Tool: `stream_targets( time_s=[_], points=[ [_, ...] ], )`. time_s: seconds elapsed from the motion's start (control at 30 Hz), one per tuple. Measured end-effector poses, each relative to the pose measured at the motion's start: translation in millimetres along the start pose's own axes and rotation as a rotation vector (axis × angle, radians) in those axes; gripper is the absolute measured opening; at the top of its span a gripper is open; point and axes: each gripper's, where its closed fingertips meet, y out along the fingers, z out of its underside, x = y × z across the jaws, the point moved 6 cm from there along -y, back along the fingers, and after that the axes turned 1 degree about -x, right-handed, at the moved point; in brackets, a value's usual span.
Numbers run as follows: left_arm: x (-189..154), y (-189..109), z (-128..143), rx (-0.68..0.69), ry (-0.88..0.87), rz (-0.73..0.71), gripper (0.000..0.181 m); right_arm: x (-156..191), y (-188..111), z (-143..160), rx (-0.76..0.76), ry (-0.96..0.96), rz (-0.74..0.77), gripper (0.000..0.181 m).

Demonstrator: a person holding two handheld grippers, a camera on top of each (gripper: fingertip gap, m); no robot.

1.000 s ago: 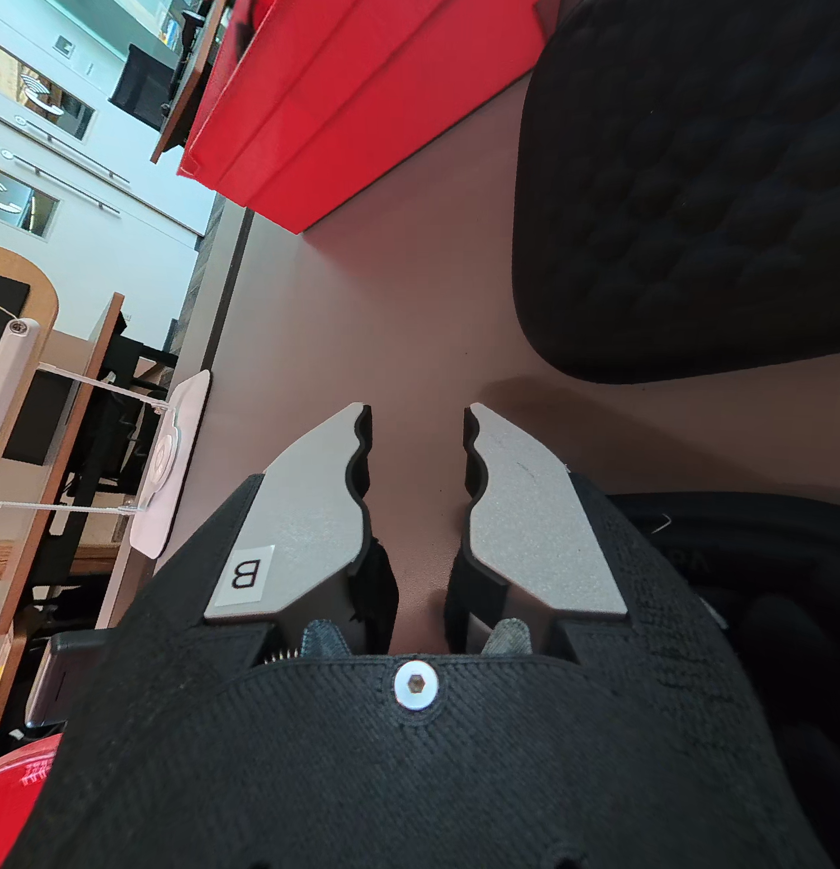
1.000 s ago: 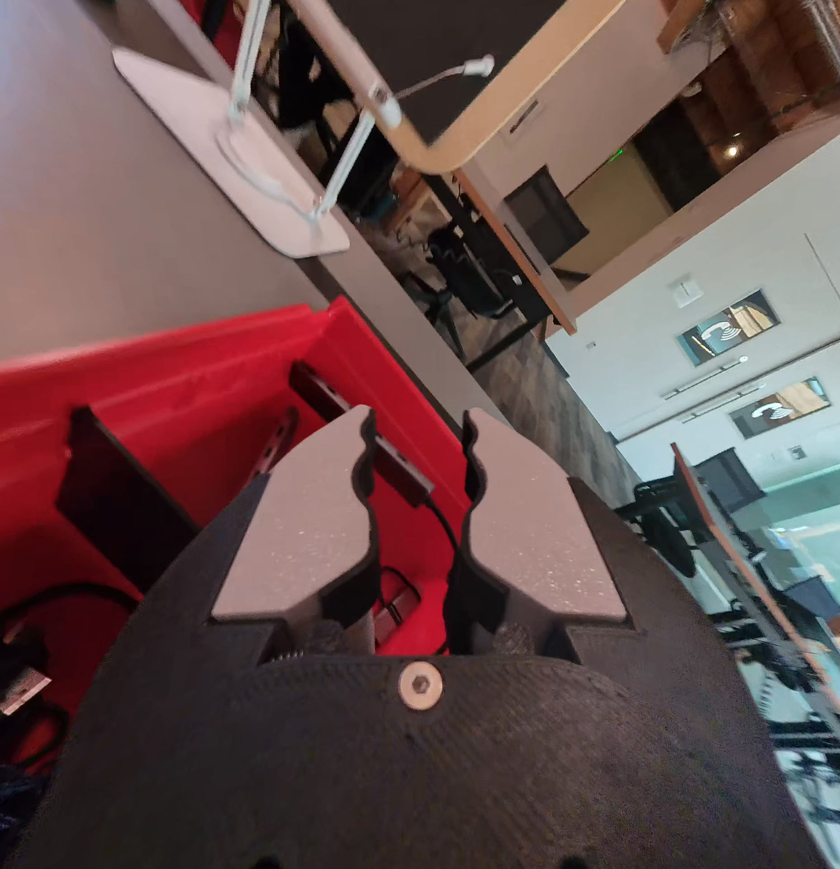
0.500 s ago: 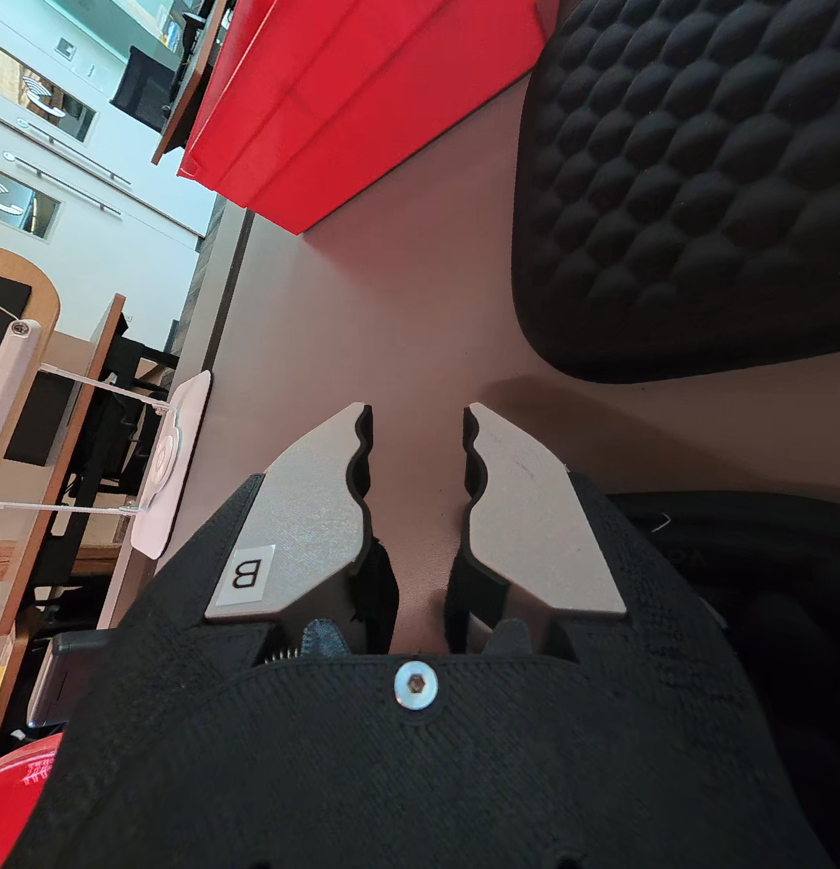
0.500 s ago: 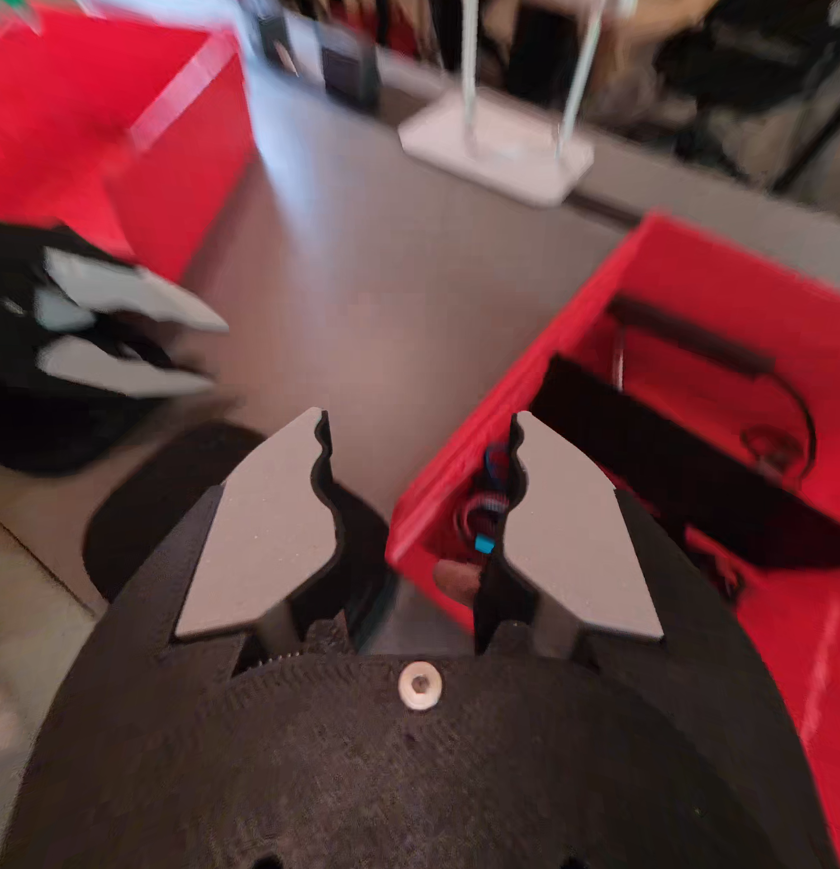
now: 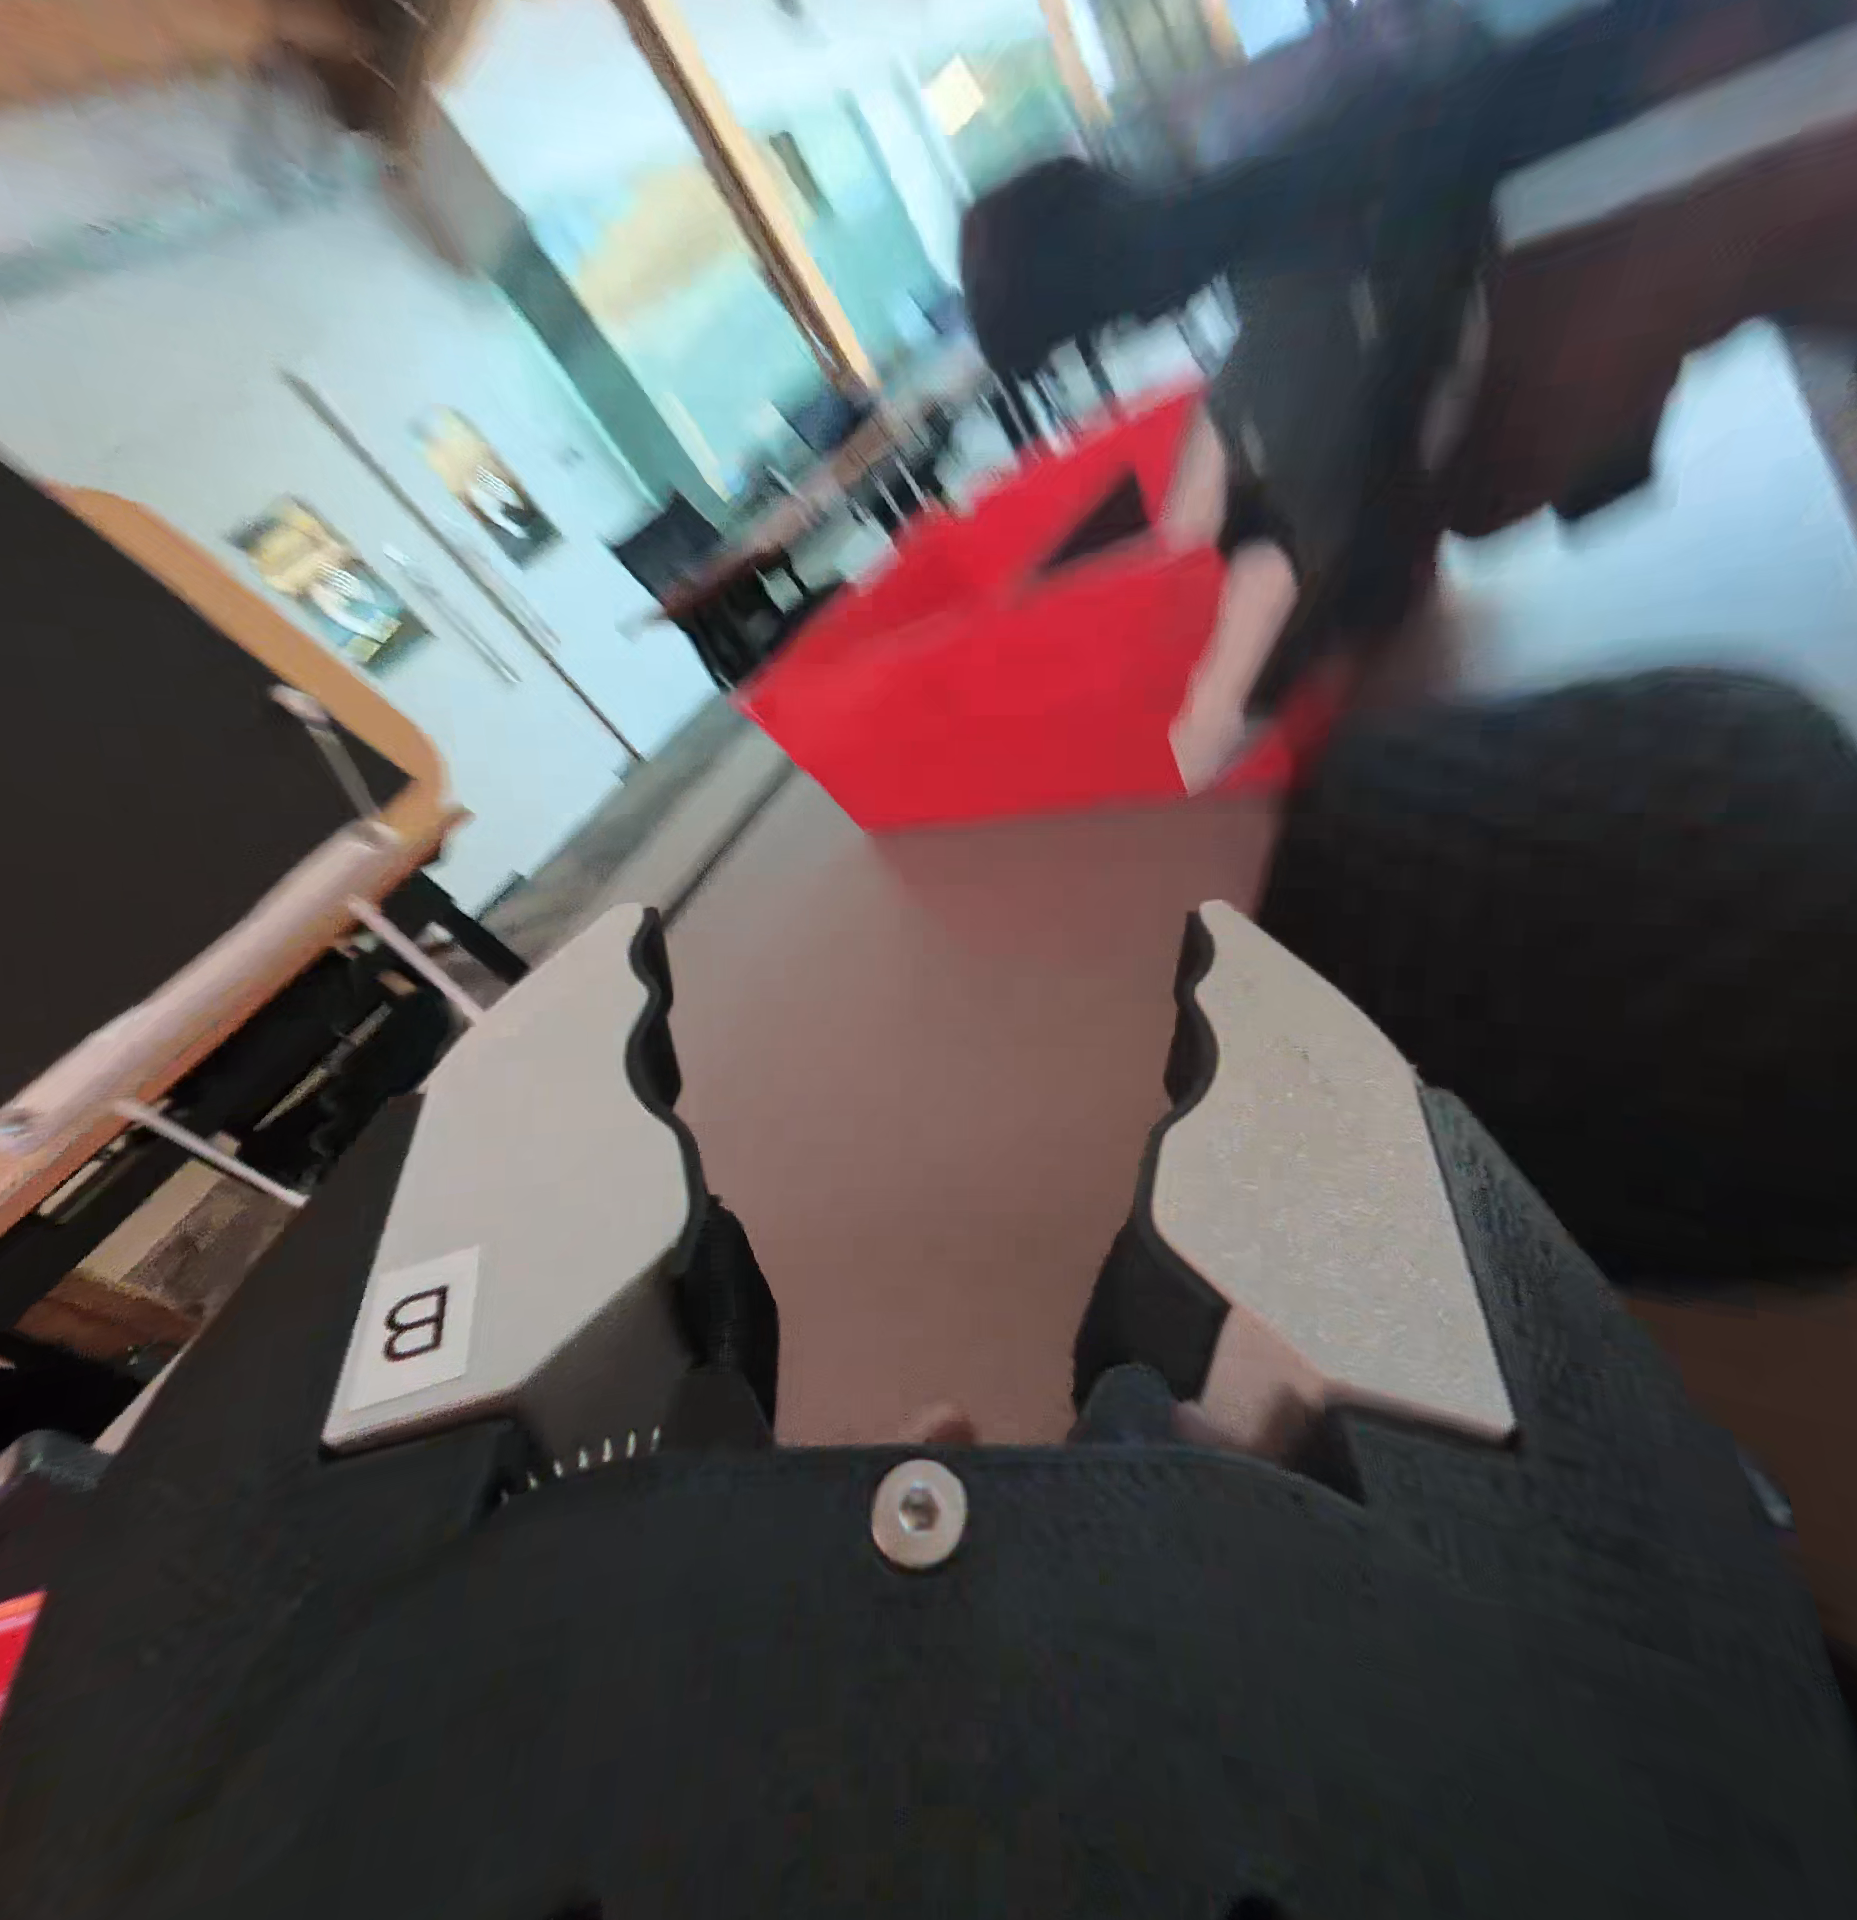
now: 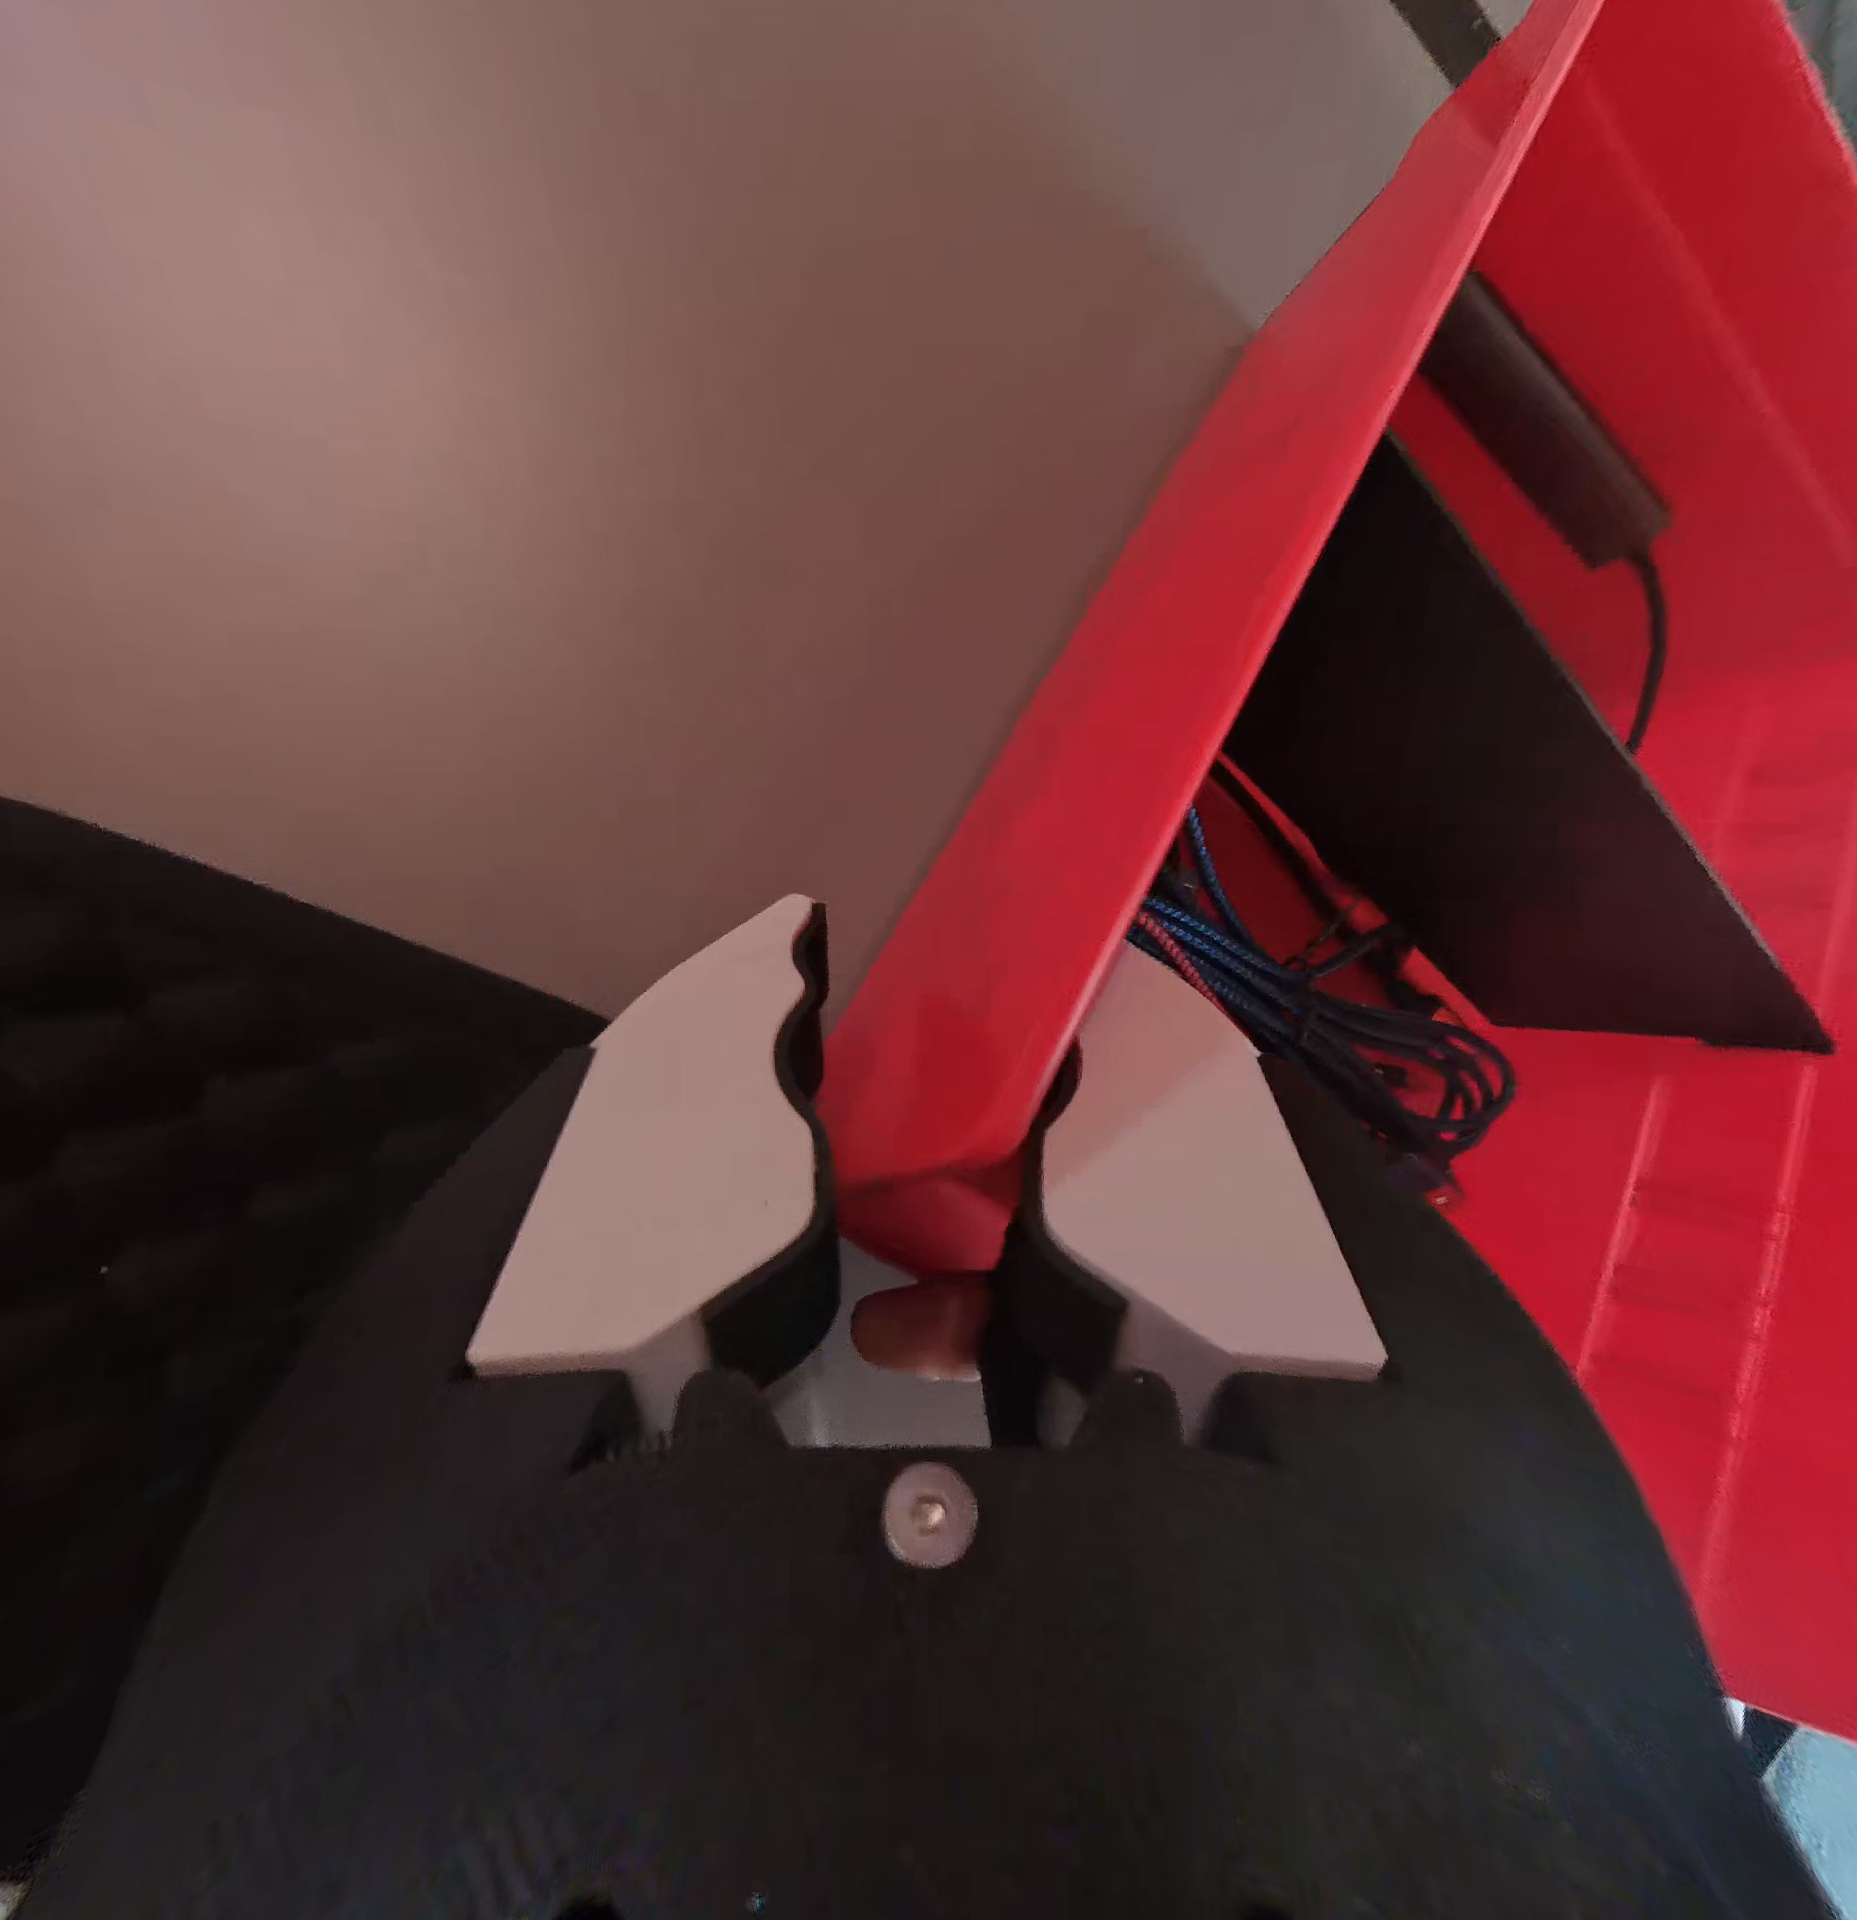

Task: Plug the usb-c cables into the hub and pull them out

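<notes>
Two black-bodied grippers with grey metal fingers work over a brown table [image 6: 488,416]. The left gripper [image 5: 924,1029] hangs with its jaws spread wide and nothing between them, above bare tabletop; a small white sticker [image 5: 415,1330] bearing one printed letter sits on its left finger. The right gripper [image 6: 934,1081] straddles the near wall of a red plastic bin [image 6: 1090,831], jaws closed against that wall on both sides. Inside the bin, a bundle of blue and red braided cables [image 6: 1319,1008] lies just beyond the right finger, beside a black divider panel [image 6: 1506,810]. A dark slim hub [image 6: 1537,436] lies in the far compartment. A black quilted pad [image 5: 1589,935] lies on the table. No brand is legible.
</notes>
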Motion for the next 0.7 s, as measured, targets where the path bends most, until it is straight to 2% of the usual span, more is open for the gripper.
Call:
stream_targets(
  time_s=[0.07,0.1,0.17,0.2,0.27,0.33,0.43,0.57,0.7],
  points=[
    [21,-13,-17,-0.125,-0.086,-0.2,0.091,1,1,-3,-0.019,0.002,0.015,0.033],
    [34,-22,-17,-0.137,-0.115,-0.338,0.091,3,2,-5,-0.028,0.001,0.013,0.033],
    [54,-40,-9,-0.077,-0.093,-0.545,0.09,6,2,-7,-0.042,-0.009,0.019,0.034],
    [61,-45,0,-0.004,-0.058,-0.605,0.09,7,2,-8,-0.048,-0.019,0.024,0.034],
    [67,-46,22,0.202,-0.015,-0.59,0.09,9,4,-10,-0.049,-0.036,0.042,0.034],
    [65,-42,42,0.363,-0.069,-0.511,0.086,12,5,-12,-0.051,-0.057,0.06,0.034],
    [63,-40,52,0.428,-0.097,-0.483,0.069,15,6,-13,-0.051,-0.094,0.083,0.034],
    [63,-45,68,0.608,-0.047,-0.496,0.044,19,7,-16,-0.063,-0.122,0.097,0.033],
    [66,-49,70,0.622,-0.08,-0.498,0.04,24,7,-21,-0.111,-0.173,0.101,0.033]
  ],
)
